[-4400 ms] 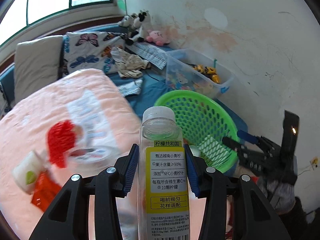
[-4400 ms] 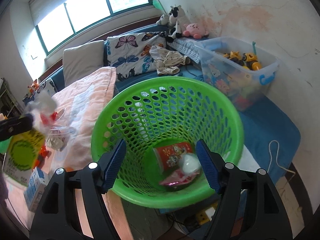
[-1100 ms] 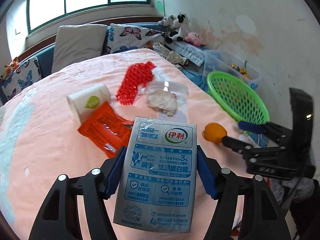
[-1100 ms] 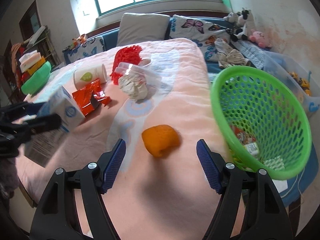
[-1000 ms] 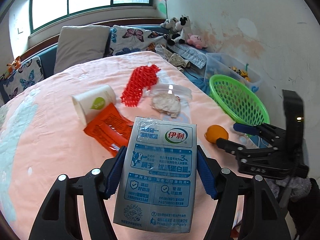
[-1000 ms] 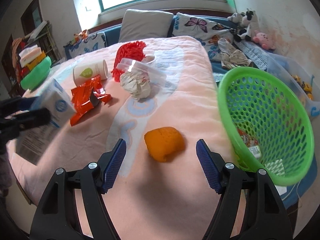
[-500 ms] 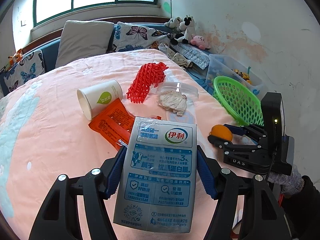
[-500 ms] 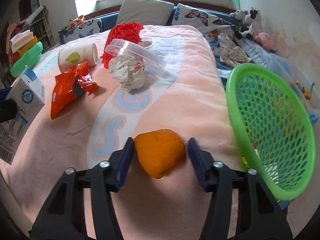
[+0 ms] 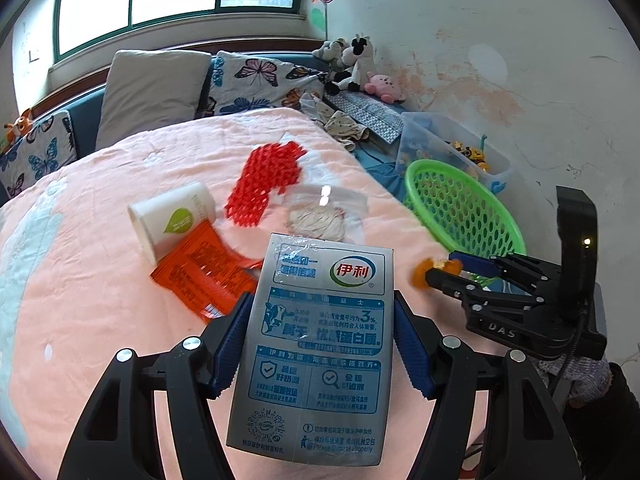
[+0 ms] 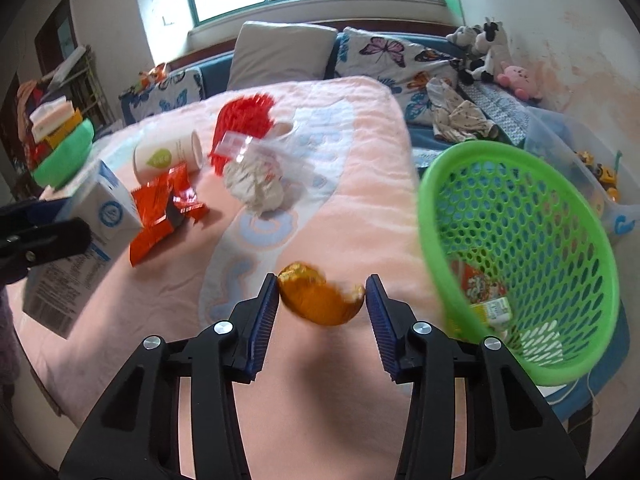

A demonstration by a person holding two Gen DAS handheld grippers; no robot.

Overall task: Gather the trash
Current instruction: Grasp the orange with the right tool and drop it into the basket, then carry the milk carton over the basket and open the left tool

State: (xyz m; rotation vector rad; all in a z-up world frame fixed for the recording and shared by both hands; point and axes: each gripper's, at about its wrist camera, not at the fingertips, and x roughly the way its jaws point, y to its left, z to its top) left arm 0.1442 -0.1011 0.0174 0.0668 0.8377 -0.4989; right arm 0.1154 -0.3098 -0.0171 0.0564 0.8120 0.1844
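Observation:
My left gripper (image 9: 320, 344) is shut on a silver and blue milk carton (image 9: 320, 344), held above the pink bed; the carton also shows in the right wrist view (image 10: 80, 232). My right gripper (image 10: 322, 304) is shut on an orange peel (image 10: 320, 300) and holds it lifted off the bed, left of the green mesh basket (image 10: 520, 248). The basket holds several wrappers. In the left wrist view the right gripper (image 9: 448, 274) holds the peel (image 9: 422, 274) beside the basket (image 9: 460, 208).
On the pink bedspread (image 10: 360, 208) lie a paper cup (image 9: 172, 220), an orange foil wrapper (image 9: 204, 276), red foam netting (image 9: 264, 184), and crumpled paper with a clear lid (image 9: 320, 216). A clear toy bin (image 9: 452, 152) stands by the wall behind the basket. Pillows line the back.
My right gripper closed on the orange peel and lifted it off the bed. The left gripper still holds the milk carton and has shifted slightly.

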